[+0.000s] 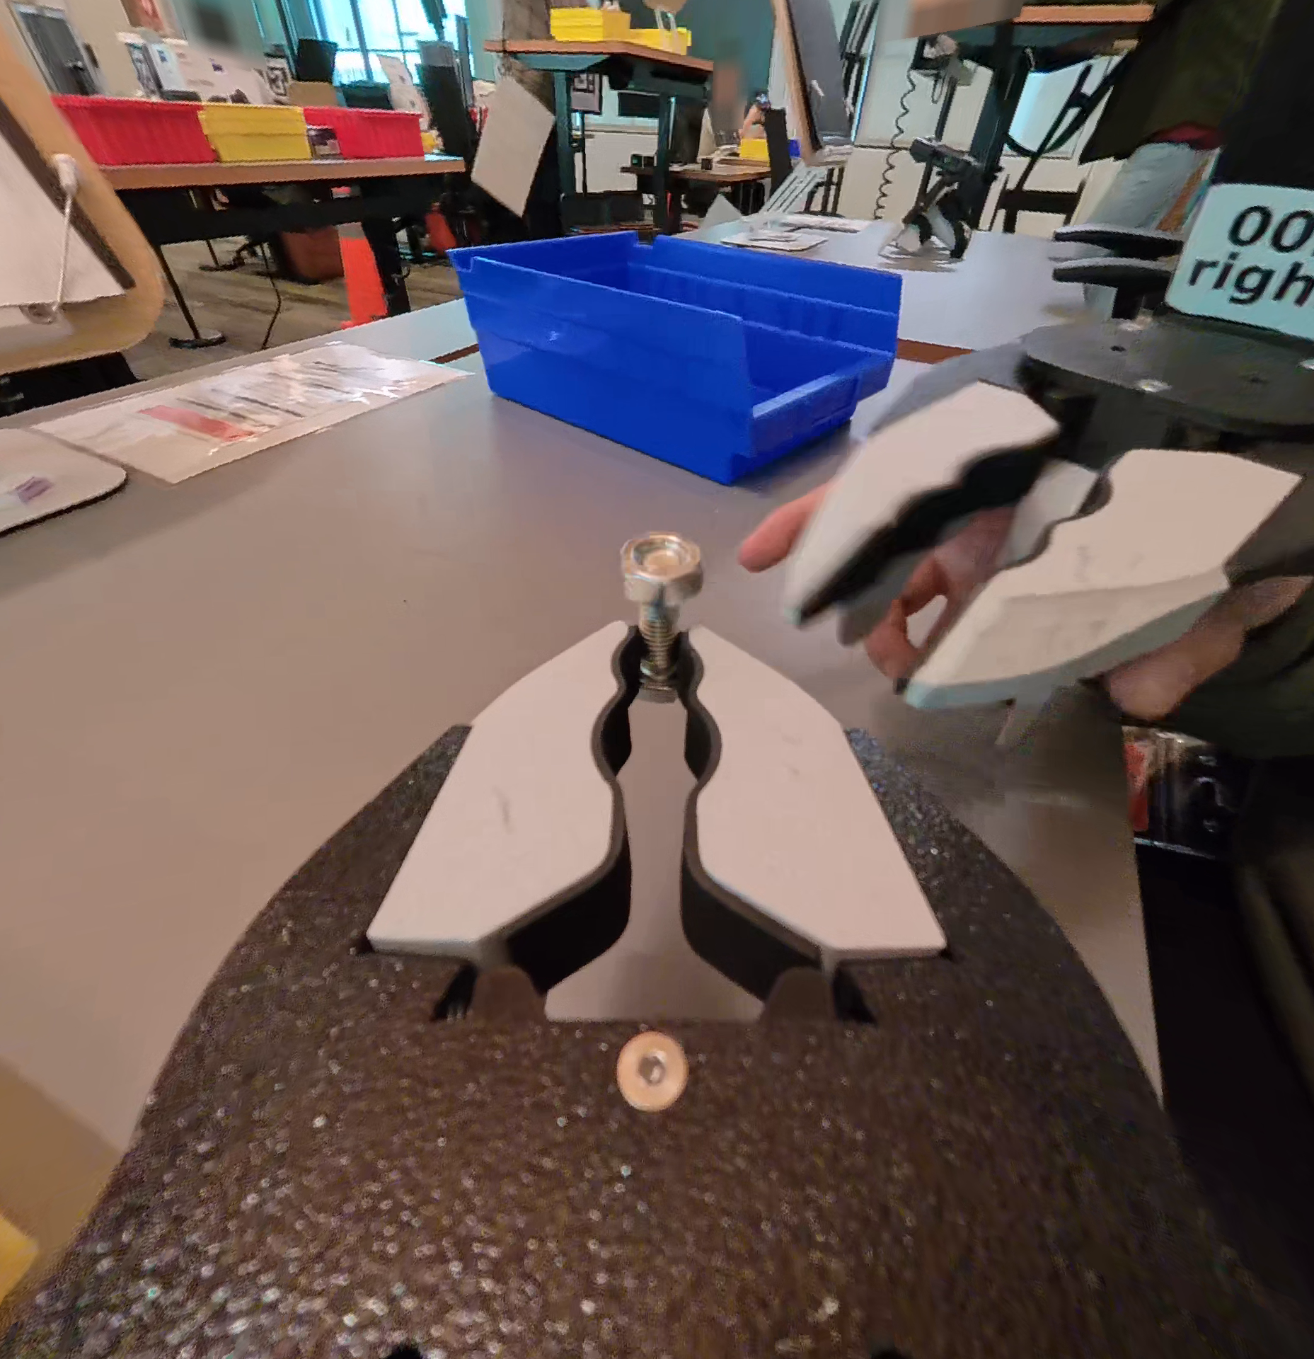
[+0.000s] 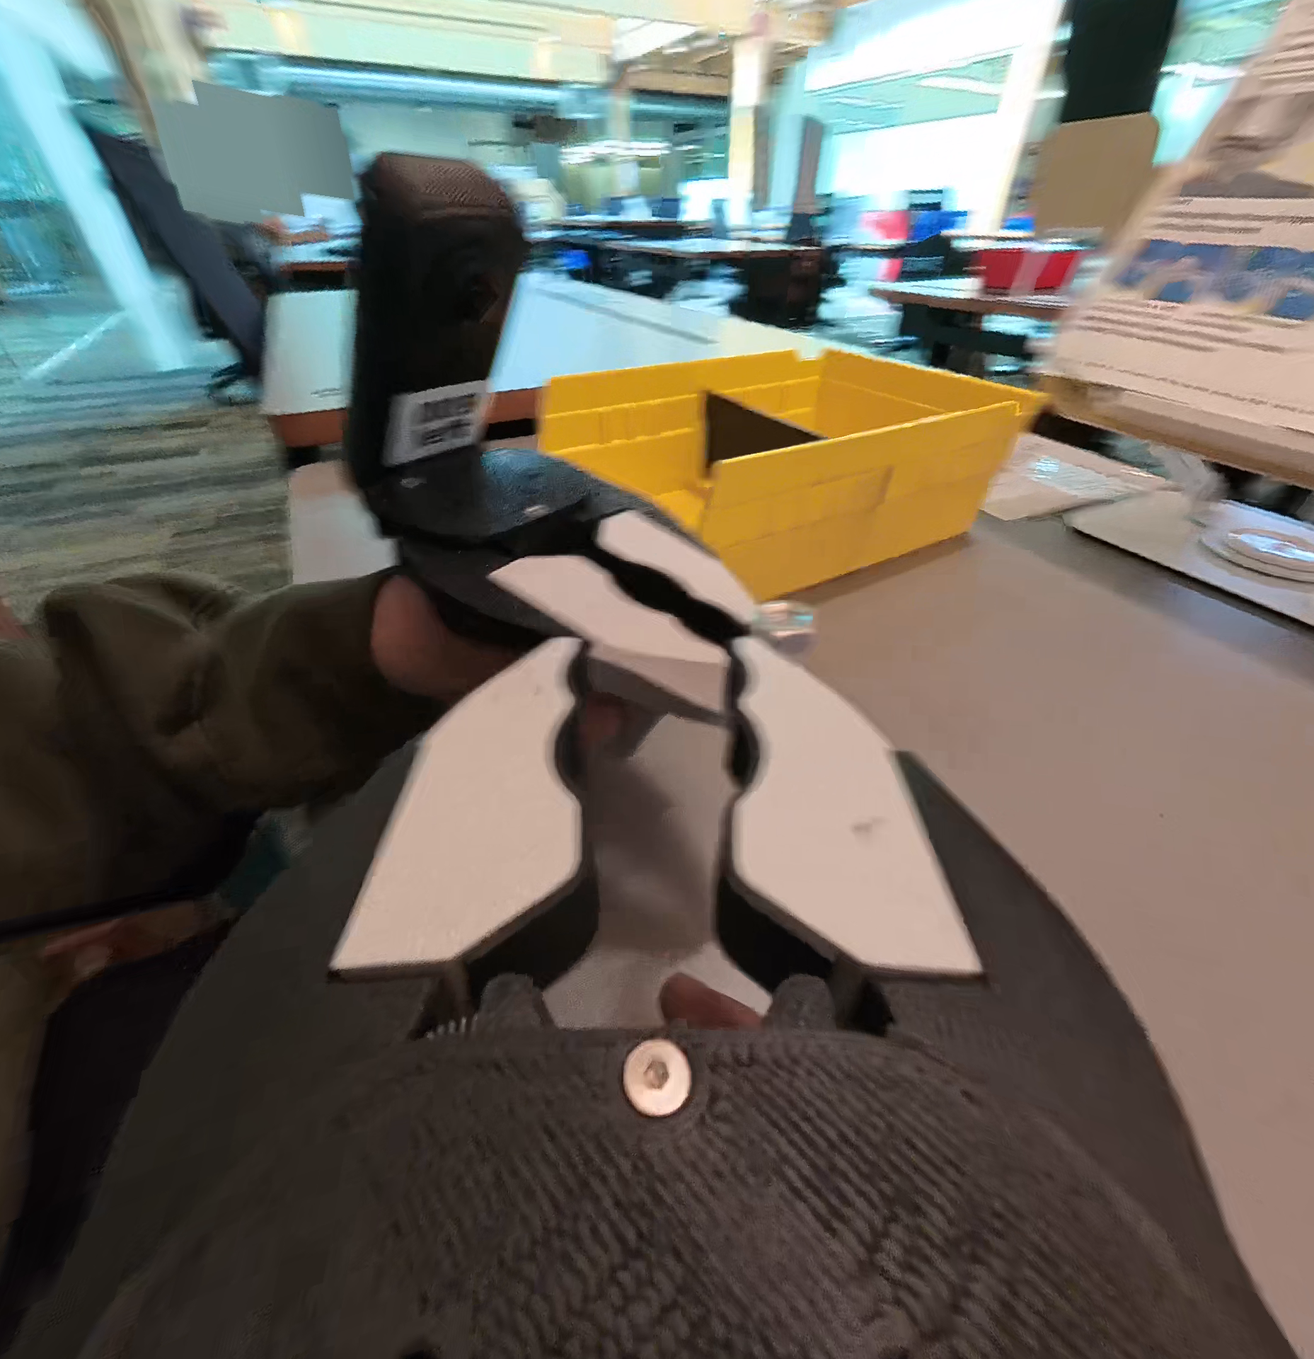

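Between the tips of the left gripper (image 1: 657, 665) a threaded bolt (image 1: 661, 588) is pinched by its shank, nut end pointing away toward the blue bin (image 1: 676, 346). Just right of it the right gripper (image 1: 852, 647) hovers narrowly parted, gripping nothing; its white label (image 1: 1256, 257) carries printed characters. With so shallow a pinch, I judge a nudge from the right fingers could twist the bolt loose onto the grey table (image 1: 271, 588).

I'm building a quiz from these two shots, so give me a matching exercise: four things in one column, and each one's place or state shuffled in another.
Things:
1. bolt
2. blue bin
3. yellow bin
4. right gripper

Places or states:
A. open, holding nothing
B. on the grey table beyond the bolt
C. clamped in the left gripper
D. split by a dark divider

Pairs: 1-C, 2-B, 3-D, 4-A
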Demonstrator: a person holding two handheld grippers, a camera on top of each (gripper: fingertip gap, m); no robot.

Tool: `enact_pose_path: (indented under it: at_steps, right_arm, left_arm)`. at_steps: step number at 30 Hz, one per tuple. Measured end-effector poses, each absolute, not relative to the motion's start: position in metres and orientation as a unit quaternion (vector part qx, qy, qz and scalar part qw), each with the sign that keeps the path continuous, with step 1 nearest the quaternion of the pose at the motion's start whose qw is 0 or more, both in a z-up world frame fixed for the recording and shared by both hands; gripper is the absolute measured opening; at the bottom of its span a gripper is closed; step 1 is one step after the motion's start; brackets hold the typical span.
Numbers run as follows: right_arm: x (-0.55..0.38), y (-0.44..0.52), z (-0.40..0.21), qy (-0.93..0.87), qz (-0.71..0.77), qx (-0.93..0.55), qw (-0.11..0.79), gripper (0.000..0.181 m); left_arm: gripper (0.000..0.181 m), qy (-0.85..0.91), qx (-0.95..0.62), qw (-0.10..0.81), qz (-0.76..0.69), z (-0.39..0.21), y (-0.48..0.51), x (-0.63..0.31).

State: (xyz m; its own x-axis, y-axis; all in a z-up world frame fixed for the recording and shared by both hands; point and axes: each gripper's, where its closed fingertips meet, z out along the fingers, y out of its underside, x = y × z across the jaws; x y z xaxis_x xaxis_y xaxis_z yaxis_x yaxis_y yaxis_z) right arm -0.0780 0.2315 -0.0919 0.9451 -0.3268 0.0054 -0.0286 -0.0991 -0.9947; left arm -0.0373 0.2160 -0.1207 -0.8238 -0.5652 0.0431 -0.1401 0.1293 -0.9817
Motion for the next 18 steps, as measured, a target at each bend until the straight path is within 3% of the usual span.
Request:
enact_pose_path:
  at_steps: [1, 5, 7, 12, 16, 18]
  right_arm:
    - [-0.086, 0.233, -0.091, 0.102, -0.091, -0.735, 0.664, 0.021]
    - [-0.066, 0.228, -0.087, 0.150, -0.147, -0.714, 0.668, 0.059]
    - [-0.062, 0.227, -0.087, 0.163, -0.150, -0.713, 0.666, 0.070]
    - [-0.073, 0.235, -0.095, 0.148, -0.109, -0.729, 0.660, 0.069]
    - [-0.089, 0.233, -0.093, 0.099, -0.073, -0.736, 0.666, 0.034]
    - [-0.076, 0.230, -0.089, 0.130, -0.111, -0.723, 0.670, 0.050]
  left_arm:
    - [0.009, 0.729, -0.243, 0.167, -0.617, -0.120, 0.217, -0.038]
    - [0.009, 0.736, -0.222, 0.158, -0.620, -0.120, 0.212, -0.043]
    - [0.009, 0.741, -0.206, 0.150, -0.621, -0.121, 0.207, -0.048]
    - [0.009, 0.747, -0.219, 0.158, -0.608, -0.124, 0.208, -0.044]
    - [0.009, 0.735, -0.245, 0.157, -0.613, -0.123, 0.217, -0.038]
    - [0.009, 0.737, -0.236, 0.156, -0.613, -0.123, 0.215, -0.041]
